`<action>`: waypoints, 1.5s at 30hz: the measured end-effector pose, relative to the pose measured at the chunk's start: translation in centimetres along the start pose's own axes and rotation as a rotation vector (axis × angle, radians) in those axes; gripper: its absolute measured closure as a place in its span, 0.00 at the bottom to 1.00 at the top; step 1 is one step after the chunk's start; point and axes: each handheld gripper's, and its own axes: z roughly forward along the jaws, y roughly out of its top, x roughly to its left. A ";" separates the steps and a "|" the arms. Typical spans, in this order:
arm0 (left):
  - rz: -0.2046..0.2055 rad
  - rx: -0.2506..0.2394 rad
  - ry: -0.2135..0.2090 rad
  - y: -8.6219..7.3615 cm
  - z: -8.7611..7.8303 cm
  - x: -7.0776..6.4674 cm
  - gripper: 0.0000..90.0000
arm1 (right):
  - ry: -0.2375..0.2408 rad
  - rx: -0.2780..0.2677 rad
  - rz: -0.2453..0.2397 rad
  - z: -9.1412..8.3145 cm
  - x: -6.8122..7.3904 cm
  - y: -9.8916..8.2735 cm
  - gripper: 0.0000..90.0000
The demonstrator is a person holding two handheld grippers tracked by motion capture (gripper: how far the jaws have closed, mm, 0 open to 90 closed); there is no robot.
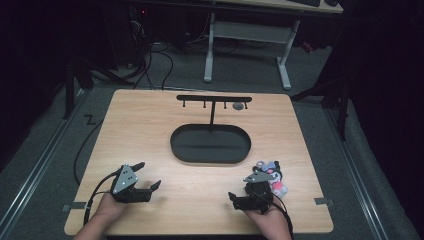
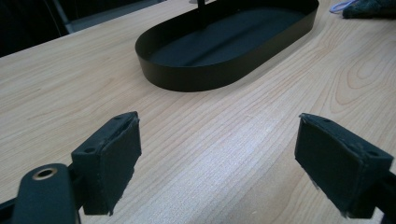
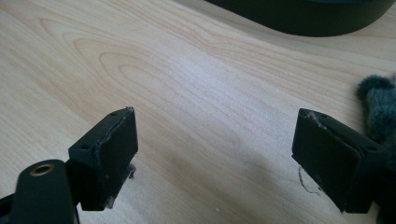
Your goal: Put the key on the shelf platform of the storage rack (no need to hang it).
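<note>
- Broadly, the wooden table (image 1: 150,125) carries everything; its near edge is where the person's two hands come in.
- At the table's middle, toward the far edge, sits a black oval tray (image 1: 210,144), long axis running left to right; a thin post rises from its far side to a black hanger bar (image 1: 214,98) with small hooks.
- Near the near-left corner, the left gripper (image 1: 149,175) lies low over the wood, held by the left hand (image 1: 107,206), pointing right and toward the tray; its jaws stand wide apart with bare wood between them.
- Near the near-right corner, the right gripper (image 1: 232,196) points left, gripped by the right hand (image 1: 267,216), jaws likewise spread wide and empty.
- Just beside the right gripper, on its outer side, lies a small plush keychain toy (image 1: 272,175), pink, white and dark.
</note>
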 end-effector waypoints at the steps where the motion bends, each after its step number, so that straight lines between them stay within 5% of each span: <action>1: -0.002 -0.001 -0.001 0.0 0.0 0.0 0.17 | 0.004 0.008 0.000 0.0 0.0 0.0 0.16; 7: -0.001 0.001 0.002 0.0 0.0 0.0 0.17 | 0.021 0.047 -0.002 0.3 -0.1 -0.1 0.17; 12: 0.007 0.003 0.002 0.0 0.0 -0.1 0.17 | 0.081 0.056 0.002 0.1 0.0 0.6 0.18; 22: 0.003 -0.008 0.000 -0.1 -0.2 0.0 0.17 | 0.051 0.104 0.014 0.7 -0.1 1.3 0.17; 32: 0.003 -0.006 0.003 -0.1 -0.2 -0.1 0.17 | 0.021 0.192 -0.045 1.0 0.8 2.1 0.19; 45: -0.001 -0.005 0.001 -0.1 -0.2 0.0 0.17 | 0.036 0.269 -0.044 0.9 0.2 2.8 0.23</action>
